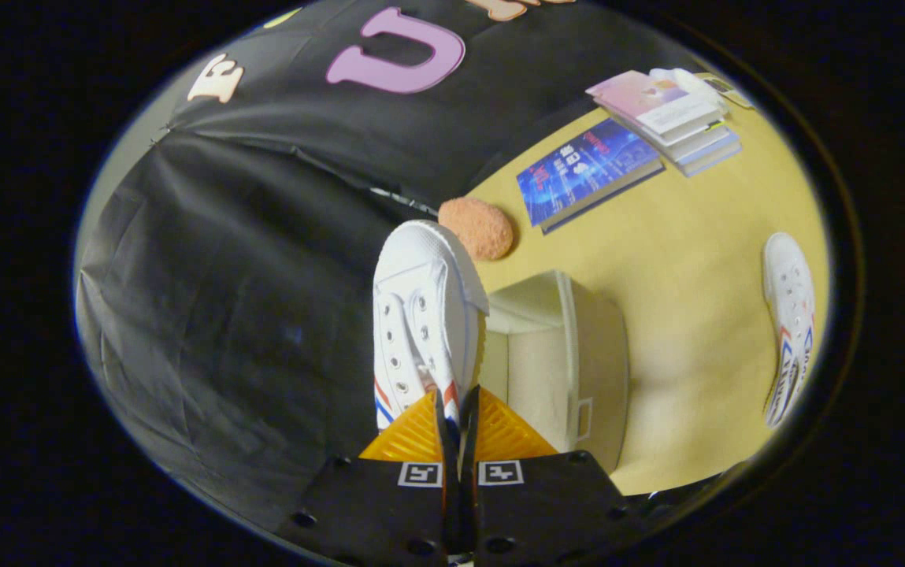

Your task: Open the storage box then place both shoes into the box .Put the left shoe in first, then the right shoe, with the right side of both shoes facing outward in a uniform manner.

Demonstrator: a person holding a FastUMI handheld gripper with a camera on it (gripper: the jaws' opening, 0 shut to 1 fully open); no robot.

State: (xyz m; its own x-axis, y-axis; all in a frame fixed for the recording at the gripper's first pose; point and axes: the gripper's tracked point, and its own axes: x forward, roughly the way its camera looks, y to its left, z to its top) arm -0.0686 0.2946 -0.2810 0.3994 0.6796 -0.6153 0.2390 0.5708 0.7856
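The storage box [558,358] stands open on the table [688,276], so the first step looks done. The hand-held gripper [458,413] has its fingers nearly closed, pinching the heel edge of one white shoe [420,315], which is lifted with its toe at twelve o'clock from the fingers, just beside the box's open mouth at three o'clock. The other shoe [789,323] lies on the table well apart, farther toward three o'clock. Neither shoe appears to be inside yet; both placements remain.
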